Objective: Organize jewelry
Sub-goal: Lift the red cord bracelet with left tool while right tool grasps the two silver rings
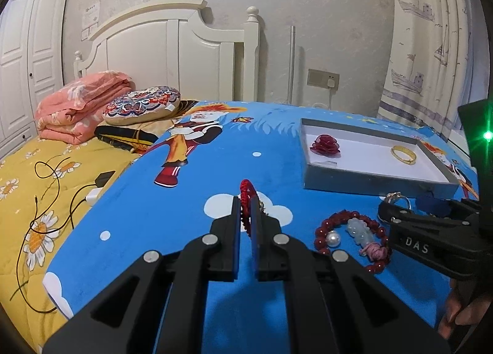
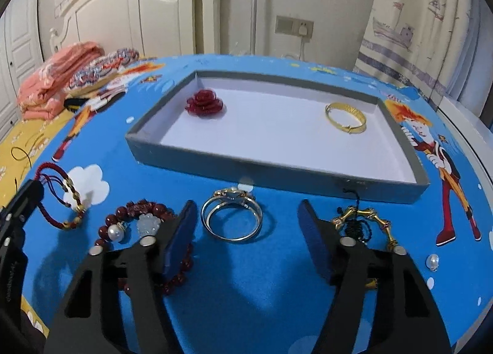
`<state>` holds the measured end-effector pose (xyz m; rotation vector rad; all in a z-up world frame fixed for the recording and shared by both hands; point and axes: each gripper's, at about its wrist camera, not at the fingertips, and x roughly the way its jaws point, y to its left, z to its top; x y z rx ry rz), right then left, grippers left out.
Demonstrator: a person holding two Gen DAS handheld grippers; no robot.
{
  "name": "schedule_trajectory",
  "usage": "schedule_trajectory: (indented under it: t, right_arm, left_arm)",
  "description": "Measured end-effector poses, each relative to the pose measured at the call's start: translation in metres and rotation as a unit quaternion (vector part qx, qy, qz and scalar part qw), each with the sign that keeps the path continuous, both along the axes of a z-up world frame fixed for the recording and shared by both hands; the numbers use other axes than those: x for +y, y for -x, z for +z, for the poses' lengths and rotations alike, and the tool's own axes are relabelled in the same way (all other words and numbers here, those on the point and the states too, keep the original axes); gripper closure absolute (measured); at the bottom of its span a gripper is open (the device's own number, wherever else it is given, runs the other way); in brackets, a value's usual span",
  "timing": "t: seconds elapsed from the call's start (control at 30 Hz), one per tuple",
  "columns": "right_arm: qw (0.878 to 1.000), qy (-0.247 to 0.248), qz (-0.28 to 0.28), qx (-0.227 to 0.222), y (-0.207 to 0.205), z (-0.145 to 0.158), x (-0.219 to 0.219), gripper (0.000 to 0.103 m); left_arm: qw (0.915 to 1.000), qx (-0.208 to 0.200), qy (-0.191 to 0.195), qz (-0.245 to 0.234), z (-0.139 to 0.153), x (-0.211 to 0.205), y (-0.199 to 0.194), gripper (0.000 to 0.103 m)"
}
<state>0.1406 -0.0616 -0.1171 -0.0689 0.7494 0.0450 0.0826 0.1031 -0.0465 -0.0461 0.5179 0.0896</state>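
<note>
Grey tray [image 2: 185, 166] on blue cloth [image 2: 246, 286] holds red rose ornament [image 2: 204, 102] and gold bangle [image 2: 345, 118]; left gripper [image 1: 245, 209] clamps red cord bracelet [image 1: 245, 196], right gripper [image 2: 246, 224], lettered "DAS", spread around silver bangle [image 2: 231, 218].

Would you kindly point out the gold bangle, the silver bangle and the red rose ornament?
gold bangle [image 2: 345, 119]: right wrist view, on its near rim, inside the tray.
silver bangle [image 2: 231, 220]: right wrist view, on its left band, on the blue cloth.
red rose ornament [image 2: 204, 102]: right wrist view, on its centre petals.
</note>
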Motion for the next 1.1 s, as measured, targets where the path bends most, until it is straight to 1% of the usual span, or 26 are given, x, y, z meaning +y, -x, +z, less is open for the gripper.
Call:
schedule_trajectory:
  t: [0.07, 0.1, 0.13, 0.37, 0.53, 0.9, 1.1]
  right_arm:
    - [1.000, -0.002, 0.000, 0.005, -0.001, -0.002, -0.001, 0.048]
    - [1.000, -0.003, 0.001, 0.006, -0.001, -0.002, -0.001, 0.053]
    - [1.000, -0.003, 0.002, 0.005, 0.000, -0.003, -0.001, 0.065]
    - [0.999, -0.013, -0.002, -0.035, 0.012, 0.004, -0.006, 0.066]
    - [0.998, -0.025, -0.006, -0.055, 0.024, 0.009, -0.014, 0.066]
    - [0.995, -0.047, -0.013, -0.087, 0.048, 0.024, -0.040, 0.066]
    - [0.993, -0.050, -0.020, -0.101, 0.060, 0.029, -0.056, 0.066]
  left_arm:
    - [1.0000, -0.001, -0.001, -0.001, 0.000, -0.001, 0.000, 0.097]
    - [1.0000, -0.002, -0.002, -0.002, 0.001, -0.001, 0.001, 0.097]
    - [1.0000, -0.002, -0.002, -0.002, 0.001, -0.002, 0.001, 0.097]
    - [1.0000, -0.006, -0.004, -0.004, 0.004, -0.007, 0.003, 0.097]
    - [0.9997, -0.018, -0.009, -0.010, 0.012, -0.016, 0.011, 0.097]
    - [0.9977, -0.037, -0.028, -0.050, 0.028, -0.058, 0.026, 0.097]
    - [0.9967, -0.035, -0.031, -0.066, 0.030, -0.081, 0.026, 0.097]
